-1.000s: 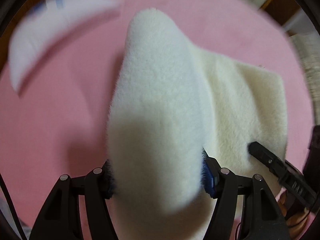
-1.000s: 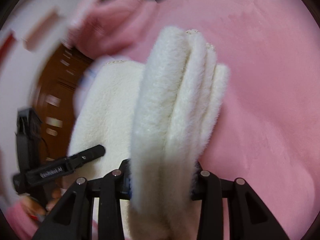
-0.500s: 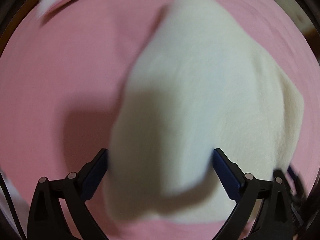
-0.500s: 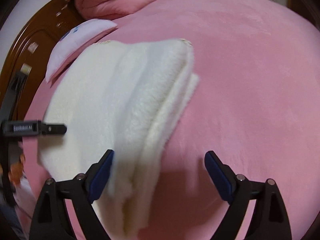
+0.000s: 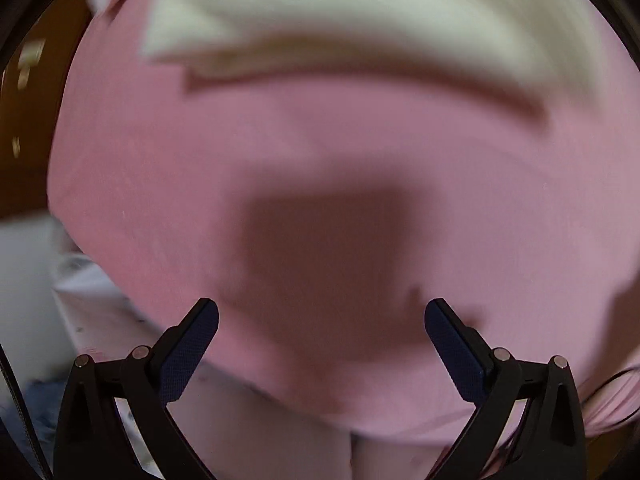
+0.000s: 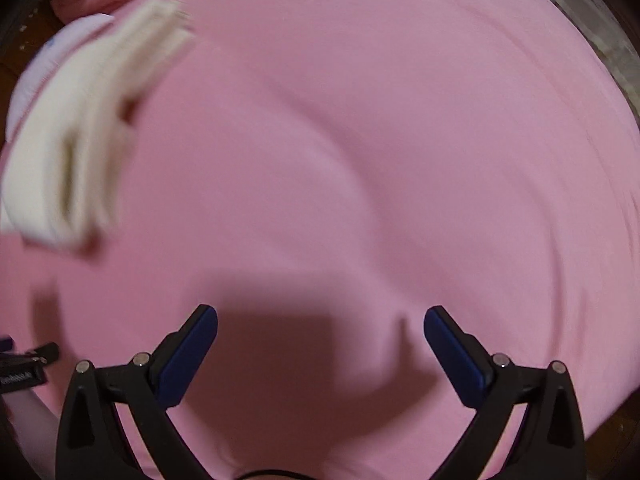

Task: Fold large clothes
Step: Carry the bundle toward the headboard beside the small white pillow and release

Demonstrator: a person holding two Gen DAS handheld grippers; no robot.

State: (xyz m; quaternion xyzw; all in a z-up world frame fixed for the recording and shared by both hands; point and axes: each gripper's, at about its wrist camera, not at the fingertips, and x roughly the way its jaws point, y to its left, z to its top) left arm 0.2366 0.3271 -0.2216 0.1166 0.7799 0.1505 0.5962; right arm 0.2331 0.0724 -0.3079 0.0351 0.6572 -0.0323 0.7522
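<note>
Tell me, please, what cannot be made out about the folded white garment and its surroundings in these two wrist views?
- Left wrist: the white garment is motion-blurred and cut off by the top edge, so its layers and neatness are unclear.
- Right wrist: the garment is smeared by blur at the left edge; its far side is out of frame.
- Right wrist: lettering on the black part at the left edge is too small to read.
- The pink cover shows no sharp texture.

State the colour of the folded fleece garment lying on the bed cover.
Cream white. The folded fleece garment shows best in the right wrist view, lying on the pink bed cover.
</note>
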